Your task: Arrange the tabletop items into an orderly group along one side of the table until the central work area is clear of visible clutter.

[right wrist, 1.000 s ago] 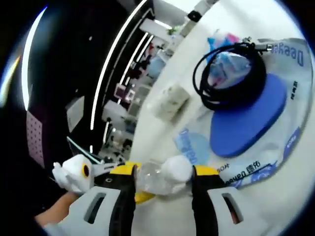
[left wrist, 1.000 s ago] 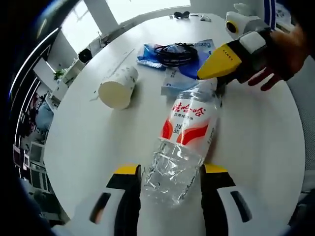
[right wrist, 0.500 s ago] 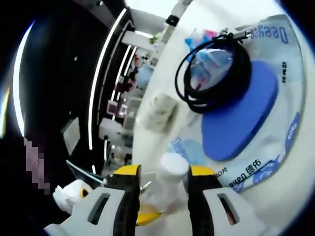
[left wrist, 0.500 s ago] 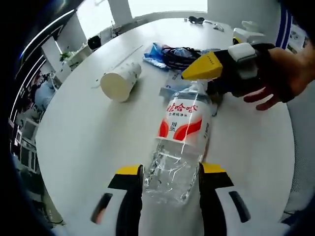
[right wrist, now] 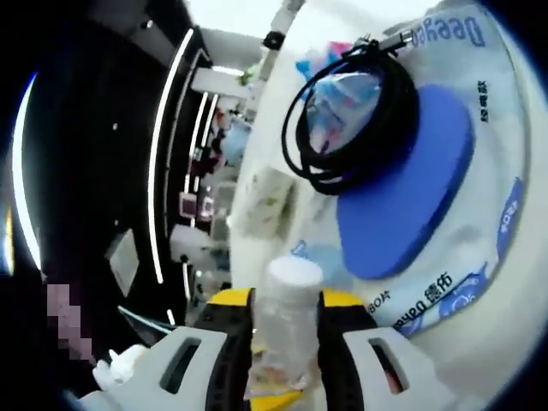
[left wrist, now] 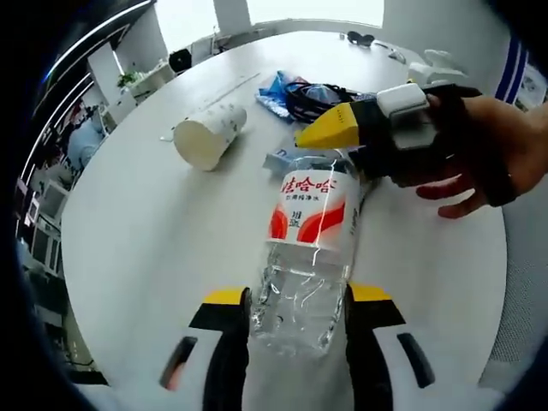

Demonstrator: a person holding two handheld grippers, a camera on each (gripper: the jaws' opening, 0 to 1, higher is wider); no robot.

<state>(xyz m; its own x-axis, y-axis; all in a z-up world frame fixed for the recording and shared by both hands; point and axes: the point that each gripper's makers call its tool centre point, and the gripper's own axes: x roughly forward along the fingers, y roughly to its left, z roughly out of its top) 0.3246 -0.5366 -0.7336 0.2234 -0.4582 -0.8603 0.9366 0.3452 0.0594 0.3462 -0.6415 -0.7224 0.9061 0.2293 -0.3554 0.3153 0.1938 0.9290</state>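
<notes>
Here, both grippers [left wrist: 295, 304] [right wrist: 285, 304] pinch a bottle [left wrist: 306, 240] above the round white table [left wrist: 154, 248].

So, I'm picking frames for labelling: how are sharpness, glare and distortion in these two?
Left gripper view: evenly lit, water bottle label sharp, bright window glare at the top, table edge bowed by the fisheye. Right gripper view: bottle cap soft and close, coiled black cable clear, dark room streaked with curved light lines.
</notes>
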